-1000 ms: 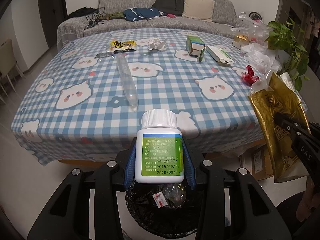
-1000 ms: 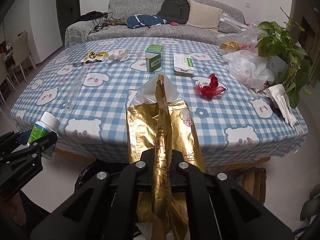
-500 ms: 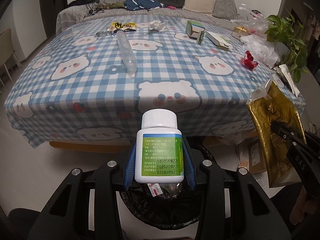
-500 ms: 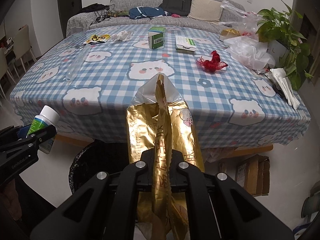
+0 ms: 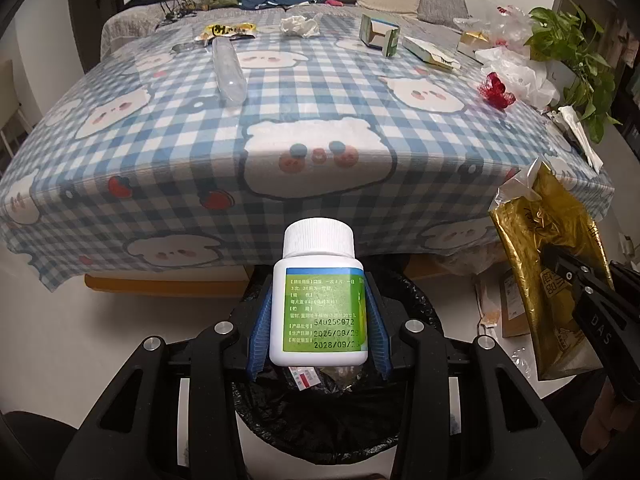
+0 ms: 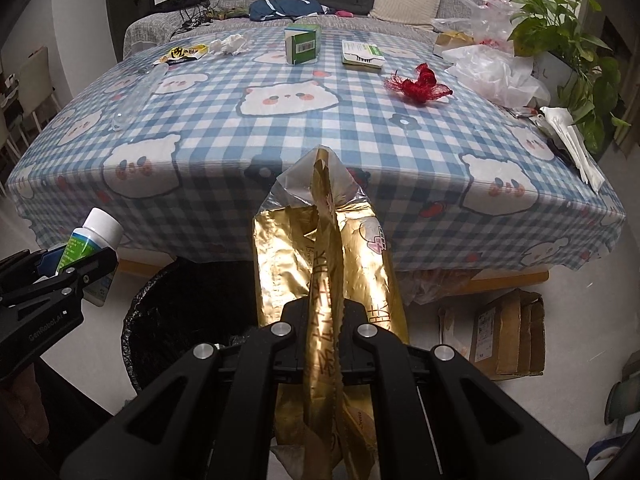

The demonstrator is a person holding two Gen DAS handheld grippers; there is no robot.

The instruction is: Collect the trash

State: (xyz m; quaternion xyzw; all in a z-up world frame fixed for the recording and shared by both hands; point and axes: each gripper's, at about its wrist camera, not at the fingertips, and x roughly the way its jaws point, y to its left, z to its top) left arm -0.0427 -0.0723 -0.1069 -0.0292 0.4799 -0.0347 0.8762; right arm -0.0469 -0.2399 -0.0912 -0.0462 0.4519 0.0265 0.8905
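My left gripper is shut on a white pill bottle with a green label and holds it upright over a black-lined trash bin. The bottle also shows in the right wrist view. My right gripper is shut on a gold foil bag, held just right of the bin in front of the table edge. The bag also shows in the left wrist view. Trash lies in the bin.
The checked tablecloth carries a clear plastic bottle, yellow wrapper, crumpled paper, green boxes, red mesh and white plastic bags. A plant stands right. Cardboard boxes lie on the floor.
Both grippers have drawn back and down from the table top to below its front edge, over and beside the bin. Both still hold their loads.
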